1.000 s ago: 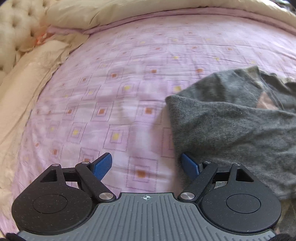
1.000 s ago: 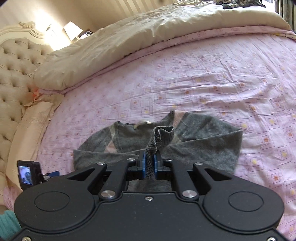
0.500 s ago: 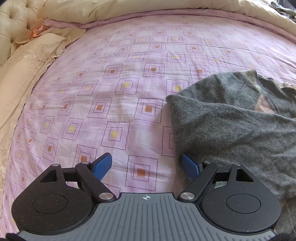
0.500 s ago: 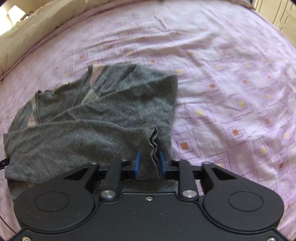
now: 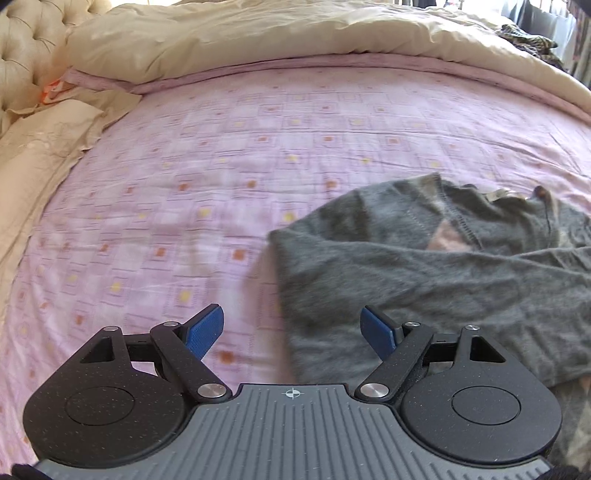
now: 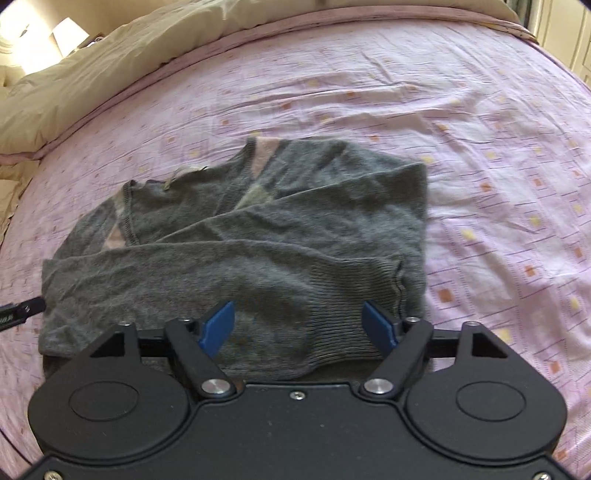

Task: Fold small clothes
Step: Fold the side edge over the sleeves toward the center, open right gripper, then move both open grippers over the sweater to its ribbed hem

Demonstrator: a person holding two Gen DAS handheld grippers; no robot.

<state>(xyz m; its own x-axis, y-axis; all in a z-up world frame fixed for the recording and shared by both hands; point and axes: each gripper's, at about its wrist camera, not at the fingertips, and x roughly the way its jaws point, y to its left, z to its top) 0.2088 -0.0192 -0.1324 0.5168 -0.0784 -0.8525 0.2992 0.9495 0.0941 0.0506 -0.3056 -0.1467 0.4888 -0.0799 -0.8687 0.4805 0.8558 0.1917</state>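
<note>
Right hand-held gripper [image 6: 299,325] spread wide, blue pads [image 6: 218,325] apart, clamping nothing, poised just above the ribbed hem of a grey sweater [image 6: 258,236]. Sweater lying mid-frame on the pink patterned bed sheet [image 6: 498,147], sleeves folded across its body, pink patches near the neckline. Left hand-held gripper [image 5: 291,330] likewise wide apart and empty, low in its frame, right pad over the sweater's [image 5: 424,273] near edge, left pad over bare sheet [image 5: 184,184]. Cream duvet [image 5: 277,33] bunched along the top of the frame, tufted headboard [image 5: 26,44] at upper left.
</note>
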